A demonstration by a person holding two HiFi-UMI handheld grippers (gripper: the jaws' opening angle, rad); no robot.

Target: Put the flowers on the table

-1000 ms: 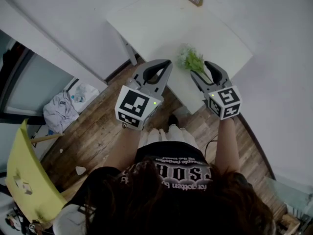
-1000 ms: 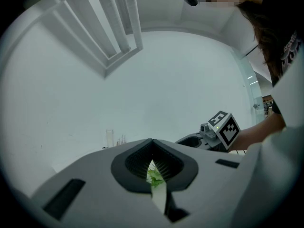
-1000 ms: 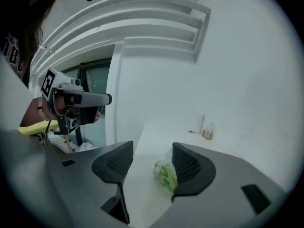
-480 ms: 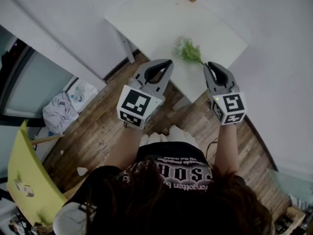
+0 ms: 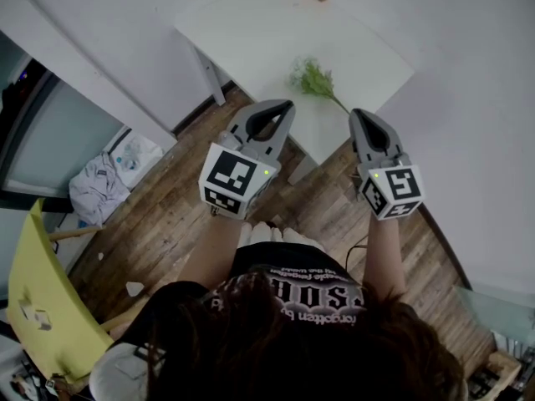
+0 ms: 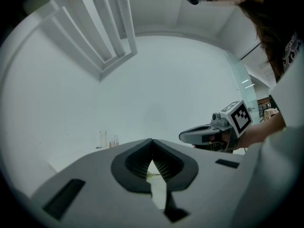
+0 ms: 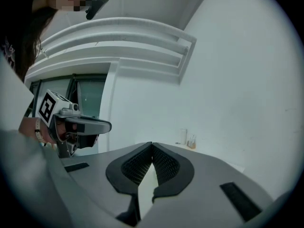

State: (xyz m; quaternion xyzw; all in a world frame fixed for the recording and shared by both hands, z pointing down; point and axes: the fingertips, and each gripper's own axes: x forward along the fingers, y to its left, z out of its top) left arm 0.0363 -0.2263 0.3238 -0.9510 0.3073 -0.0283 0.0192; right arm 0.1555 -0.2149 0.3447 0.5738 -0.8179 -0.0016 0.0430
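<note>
Left tool (image 5: 282,107) held level short of the counter (image 5: 251,32), jaws shut together, nothing gripped. Flowers (image 5: 313,78) laid flat on the white counter near its front edge, clear of both tools, stem turned toward the right tool (image 5: 358,115). Its jaws have just been closed, tips met, nothing between them

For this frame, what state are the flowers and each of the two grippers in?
flowers: lying on the white table, touched by neither gripper.
left gripper: jaws shut, nothing between them.
right gripper: jaws have just been closing, now shut, nothing between them.
</note>
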